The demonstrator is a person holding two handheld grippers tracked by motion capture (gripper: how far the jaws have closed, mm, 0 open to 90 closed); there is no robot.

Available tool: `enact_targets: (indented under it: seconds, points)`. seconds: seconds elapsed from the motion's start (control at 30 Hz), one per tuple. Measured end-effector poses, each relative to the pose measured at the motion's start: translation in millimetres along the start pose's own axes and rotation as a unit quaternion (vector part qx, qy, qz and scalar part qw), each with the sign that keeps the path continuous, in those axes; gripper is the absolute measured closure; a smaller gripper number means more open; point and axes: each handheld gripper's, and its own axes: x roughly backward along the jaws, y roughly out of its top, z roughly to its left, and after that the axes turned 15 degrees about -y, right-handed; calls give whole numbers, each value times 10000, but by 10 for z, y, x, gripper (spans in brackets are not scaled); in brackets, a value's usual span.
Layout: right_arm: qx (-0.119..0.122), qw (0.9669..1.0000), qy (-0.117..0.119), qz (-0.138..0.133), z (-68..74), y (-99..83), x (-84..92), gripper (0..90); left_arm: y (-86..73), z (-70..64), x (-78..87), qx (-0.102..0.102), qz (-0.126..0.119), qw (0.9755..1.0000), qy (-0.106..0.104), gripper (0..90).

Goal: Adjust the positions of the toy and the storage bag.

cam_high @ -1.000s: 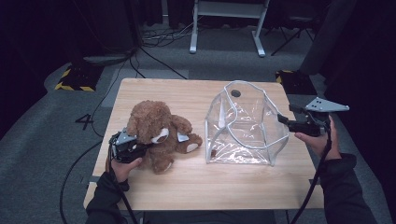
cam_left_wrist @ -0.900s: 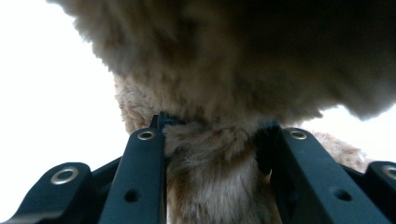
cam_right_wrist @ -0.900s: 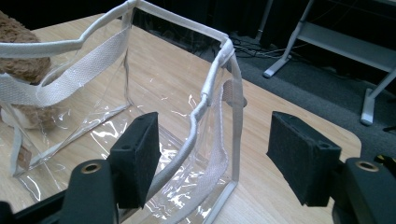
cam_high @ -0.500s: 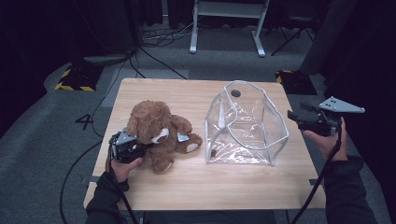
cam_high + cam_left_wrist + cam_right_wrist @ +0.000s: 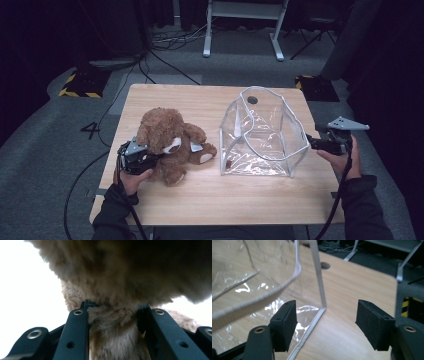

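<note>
A brown teddy bear sits on the left half of the wooden table. My left gripper is shut on the bear's plush body from the left. Up close, its black jaws squeeze a fold of brown fur. A clear plastic bag with white piping stands open to the right of the bear. My right gripper is open, low at the bag's right side. In the right gripper view the bag's white-piped corner lies between the pads of the right gripper, untouched.
Bare tabletop lies in front of the bear and the bag. A round hole sits in the table behind the bag. Cables, a white stand and yellow-black striped blocks are on the grey floor beyond.
My right gripper has dropped from near the bag's upper rim to low beside its right corner. The left gripper and the bear have kept still.
</note>
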Motion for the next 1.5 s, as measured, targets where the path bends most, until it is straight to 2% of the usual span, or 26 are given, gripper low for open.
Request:
enact_targets:
  seconds: [0.07, 0.23, 0.3, 0.4, 0.47, 0.63, 0.77, 0.87, 1.03, 1.2, 1.37, 1.5]
  points:
    - [31, 9998, 114, 165, 54, -115, -99, 326, -1, 1, 0, 1, -2, 10000, -1, 663]
    - [44, 9991, 299, 313, 143, -217, -227, 322, -1, 1, 0, -5, 0, 10000, 1, 662]
    - [20, 9981, 422, 456, 186, -234, -291, 303, -1, 1, 0, -6, 0, 10000, 2, 662]
    - [74, 9975, 519, 481, 282, -253, -358, 320, 2, -4, 3, -15, -6, 10000, 27, 663]
    - [-60, 9964, 717, 447, 342, -269, -412, 323, 4, -4, 9, -20, 3, 10000, 35, 664]
    - [-106, 9956, 826, 428, 398, -265, -480, 325, 4, 1, 19, -8, 0, 10000, 45, 663]
    - [11, 9953, 875, 426, 488, -223, -547, 330, 2, 3, 24, -9, 2, 10000, 43, 663]
    - [287, 9948, 879, 433, 618, -164, -612, 331, 0, 3, 27, -7, 1, 10000, 45, 662]
    - [424, 9939, 953, 366, 725, -115, -689, 329, -8, 6, 39, 9, -4, 10000, 42, 662]
    - [421, 9935, 988, 369, 754, -116, -717, 323, -16, 9, 51, 17, -6, 10000, 55, 662]
    - [273, 9937, 1009, 409, 634, -144, -647, 278, -12, 7, 46, 17, -3, 10000, 66, 661]
    - [292, 9948, 870, 444, 509, -209, -510, 272, -7, 14, 40, 87, -20, 9999, 77, 627]
